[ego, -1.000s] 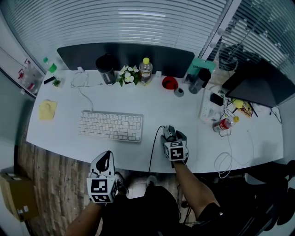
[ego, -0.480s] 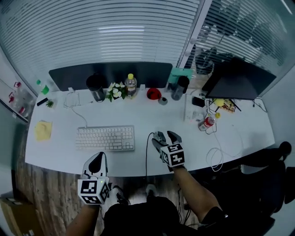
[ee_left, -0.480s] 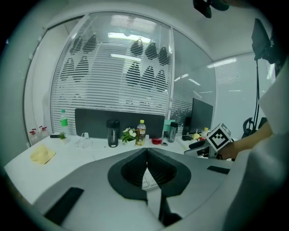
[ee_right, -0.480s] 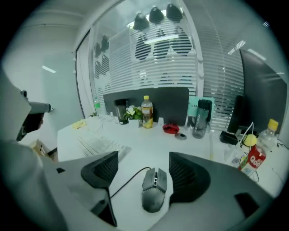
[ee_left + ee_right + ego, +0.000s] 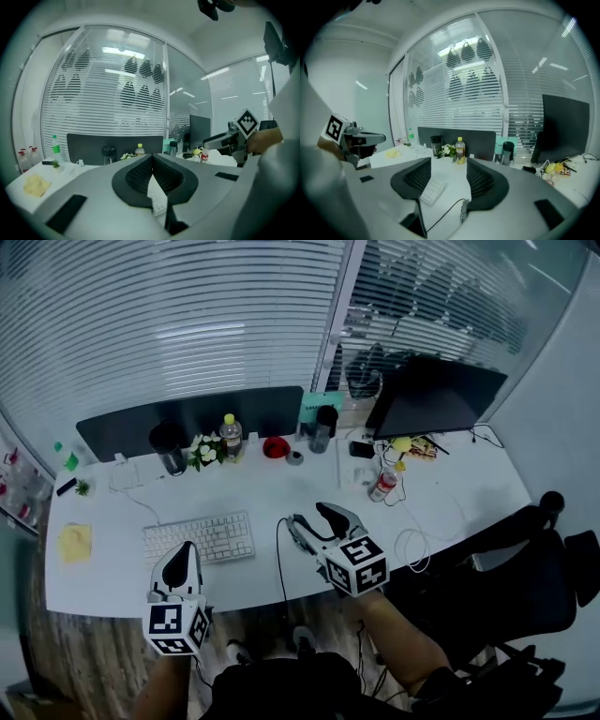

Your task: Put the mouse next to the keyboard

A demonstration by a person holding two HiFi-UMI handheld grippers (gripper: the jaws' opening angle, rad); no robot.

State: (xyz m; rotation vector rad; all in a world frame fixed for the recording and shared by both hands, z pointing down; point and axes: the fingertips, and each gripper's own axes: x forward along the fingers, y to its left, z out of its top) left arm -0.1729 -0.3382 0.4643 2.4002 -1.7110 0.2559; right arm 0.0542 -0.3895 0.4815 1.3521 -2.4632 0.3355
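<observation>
Two claws are held above the near edge of the table (image 5: pixel 103 573). The left claw (image 5: pixel 151 163) is closed: its jaws are pressed together and nothing is gripped. The right claw (image 5: pixel 448 165) is open. Its jaws have just been closing a little, and nothing is seen between them.

The mouse (image 5: pixel 462 210) is seen on the table below the right claw, near the right end of the keyboard (image 5: pixel 199 538) and not touching it. Its cable (image 5: pixel 277 568) is hung over the near edge. In the head view the mouse is mostly covered by the right claw.

The task is judged to be done: the mouse is laid beside the keyboard and is held by no claw. Only the taking away of the claws seems to be left.

Further back, several containers are lined up along the dark screen. The inside of a dark cup (image 5: pixel 169 448) cannot be seen. White flowers are kept in a small pot (image 5: pixel 202 452). A pale drink seems to be held in a bottle (image 5: pixel 230 437) with a yellow cap. A dark flask (image 5: pixel 326 427) is closed, so its content cannot be told.
</observation>
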